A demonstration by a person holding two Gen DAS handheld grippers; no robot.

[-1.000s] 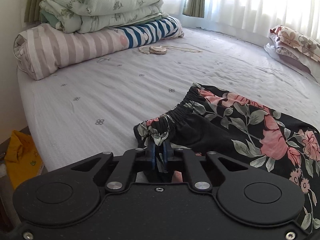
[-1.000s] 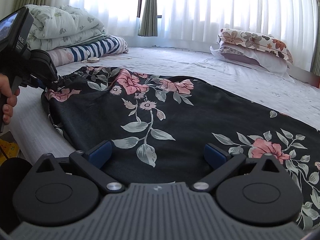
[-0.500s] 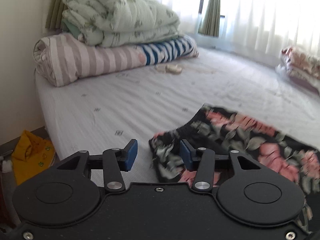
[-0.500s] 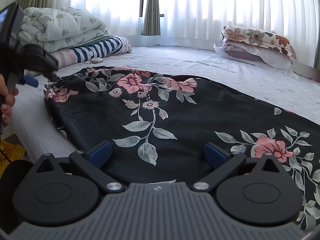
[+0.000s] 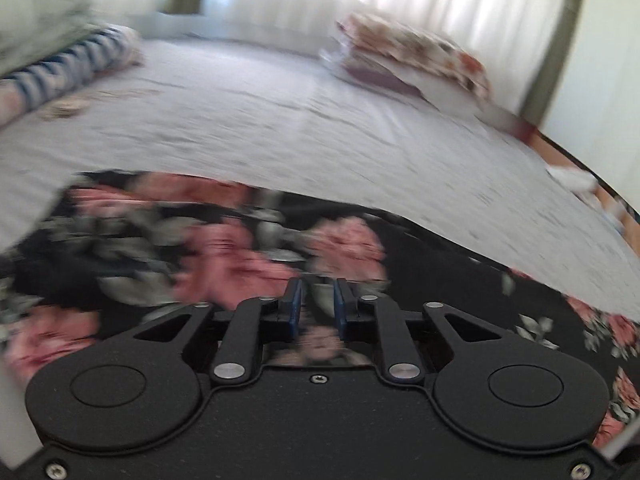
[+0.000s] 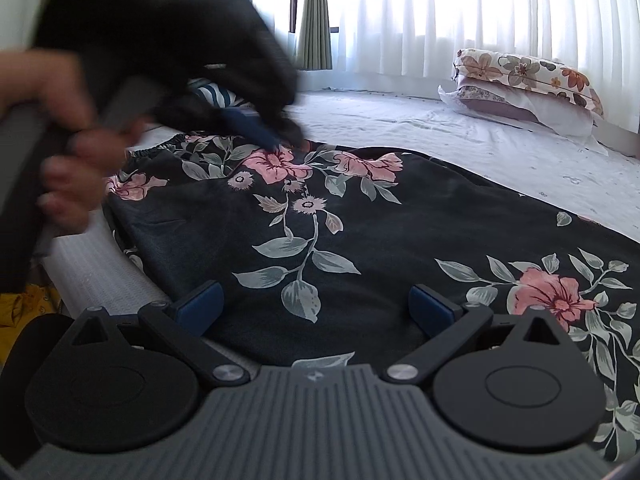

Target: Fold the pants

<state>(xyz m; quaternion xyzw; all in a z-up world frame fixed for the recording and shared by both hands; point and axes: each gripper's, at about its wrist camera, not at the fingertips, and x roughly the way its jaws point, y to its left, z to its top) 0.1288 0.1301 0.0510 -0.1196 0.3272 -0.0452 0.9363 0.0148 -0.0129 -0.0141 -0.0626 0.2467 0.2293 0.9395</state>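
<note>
Now the floral pants (image 6: pixel 360 220) lie spread flat along the near edge of the bed (image 6: pixel 500 148). Above them, the left gripper (image 5: pixel 316 304) has its blue pads a narrow gap apart, holding nothing. Low over the cloth, the right gripper (image 6: pixel 316 308) gapes wide, empty.

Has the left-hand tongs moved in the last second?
Yes. The left tongs swung from the waistband corner inward over the pants, toward the pillows.
</note>
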